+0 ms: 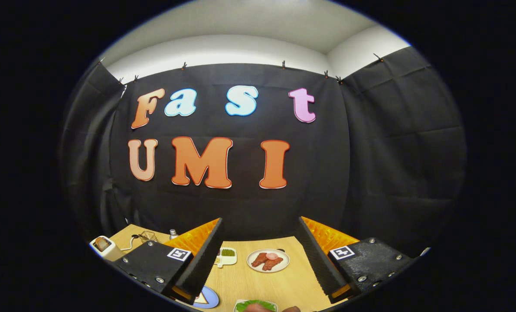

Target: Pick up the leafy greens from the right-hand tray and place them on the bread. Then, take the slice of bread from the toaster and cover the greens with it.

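A fisheye view looks forward along the claw (261, 255), held high above a light wooden table (279, 284). Its two fingers stand wide apart in the lower part of the frame, with nothing between them but table.

At the very bottom centre, nearer than the fingertips, sits a white tray (237, 304) holding the leafy greens (253, 304); something reddish overlaps its lower rim, too cut off to identify. At lower left, partly hidden by the left finger, a blue plate (210, 299) carries a pale slice that is probably the bread. Far left, beyond the finger, a white toaster (104, 247) stands with a brown slice in its slot. Between the fingers, farther off, lie a round white plate of sliced meat (268, 260) and a small white dish of something green (226, 255). A wire rack (147, 236) and a small bottle (173, 234) stand near the toaster.

The step in hand appears to be picking up the greens. To do it well, the claw would need to tip down and draw back over the tray, keep its fingers apart until they straddle the leaves, then close gently on the leaf mass, not on the tray's rim.

The table's middle offers open room for carrying the greens leftward to the plate. The tray lies close to the table's near edge, so a careless nudge could push it off.
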### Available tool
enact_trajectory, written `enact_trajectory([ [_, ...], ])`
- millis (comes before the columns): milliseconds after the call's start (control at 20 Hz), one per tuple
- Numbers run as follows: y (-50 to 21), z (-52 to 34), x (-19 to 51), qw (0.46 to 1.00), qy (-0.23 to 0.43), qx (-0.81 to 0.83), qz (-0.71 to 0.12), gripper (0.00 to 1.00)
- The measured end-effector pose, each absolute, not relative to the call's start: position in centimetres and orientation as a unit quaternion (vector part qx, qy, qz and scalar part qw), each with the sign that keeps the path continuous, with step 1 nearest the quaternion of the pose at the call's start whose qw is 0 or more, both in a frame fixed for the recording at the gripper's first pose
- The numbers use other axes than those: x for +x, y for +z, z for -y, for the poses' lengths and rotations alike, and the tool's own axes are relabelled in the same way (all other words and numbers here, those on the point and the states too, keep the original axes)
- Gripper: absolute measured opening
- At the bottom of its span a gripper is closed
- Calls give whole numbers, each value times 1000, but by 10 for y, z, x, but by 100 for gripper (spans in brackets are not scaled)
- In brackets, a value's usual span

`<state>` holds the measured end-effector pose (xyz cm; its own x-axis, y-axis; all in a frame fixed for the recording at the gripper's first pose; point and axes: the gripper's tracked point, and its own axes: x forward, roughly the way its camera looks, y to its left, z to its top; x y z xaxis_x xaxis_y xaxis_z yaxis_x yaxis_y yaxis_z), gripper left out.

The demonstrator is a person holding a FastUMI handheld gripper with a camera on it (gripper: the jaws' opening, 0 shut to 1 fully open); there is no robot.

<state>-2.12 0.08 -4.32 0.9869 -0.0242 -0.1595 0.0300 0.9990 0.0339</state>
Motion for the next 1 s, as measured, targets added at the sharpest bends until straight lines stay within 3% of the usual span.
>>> enact_trajectory([
  [500,-173,-28,-41,958,24,45,-281,100],
  [1000,-301,-33,-74,870,10,88,-485,99],
])
